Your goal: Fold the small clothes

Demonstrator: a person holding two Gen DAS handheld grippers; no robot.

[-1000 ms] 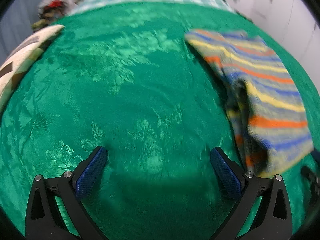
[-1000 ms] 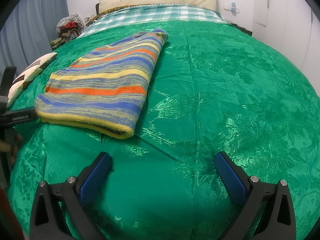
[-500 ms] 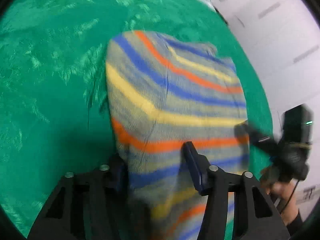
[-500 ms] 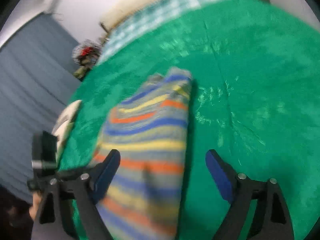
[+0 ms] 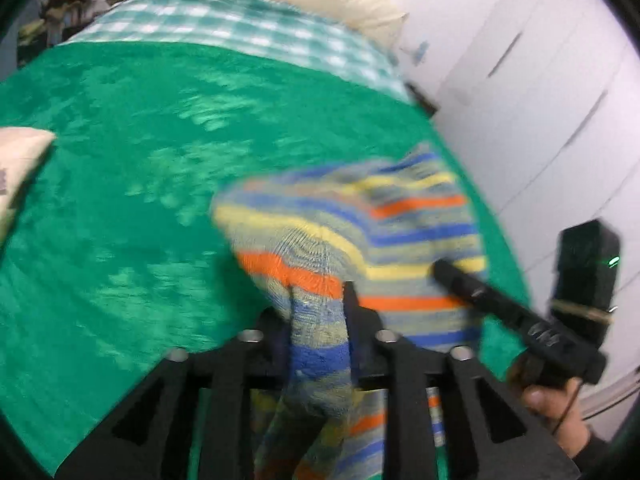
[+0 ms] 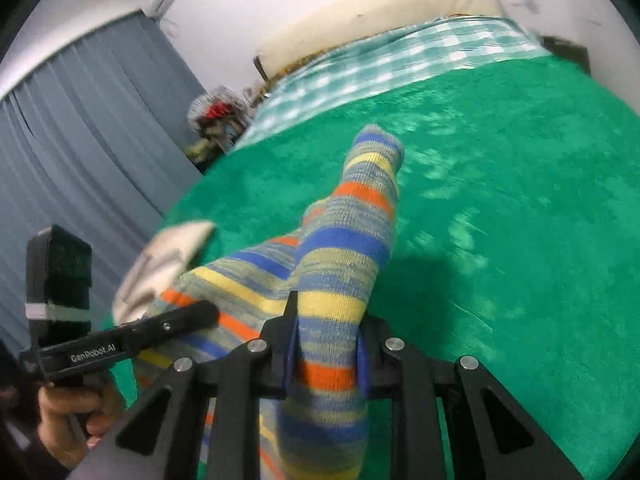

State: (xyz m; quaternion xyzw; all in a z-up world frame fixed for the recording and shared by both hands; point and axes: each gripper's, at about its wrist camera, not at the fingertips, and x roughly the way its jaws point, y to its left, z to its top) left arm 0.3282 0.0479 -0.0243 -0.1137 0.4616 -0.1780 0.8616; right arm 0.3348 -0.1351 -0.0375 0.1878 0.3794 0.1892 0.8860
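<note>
A striped knit garment point(image 5: 360, 232) in blue, yellow, orange and grey is lifted off the green bedspread point(image 5: 120, 208). My left gripper point(image 5: 318, 320) is shut on its near left edge, with cloth bunched between the jaws. My right gripper point(image 6: 326, 344) is shut on the garment's other near edge point(image 6: 344, 248). The garment's far end still hangs toward the bed. Each gripper shows in the other's view: the right one in the left wrist view point(image 5: 500, 308), the left one in the right wrist view point(image 6: 132, 340).
A cream patterned cushion point(image 6: 168, 256) lies at the bed's left edge, also in the left wrist view point(image 5: 16, 160). A checked sheet point(image 6: 380, 68) and pillow point(image 6: 380, 12) lie at the head. Grey curtains point(image 6: 80, 168) hang left; white wardrobe doors point(image 5: 540, 80) stand right.
Both grippers went from open above the bedspread to shut on the garment's near edge, and have lifted it off the bed. Both views have tilted upward toward the headboard.
</note>
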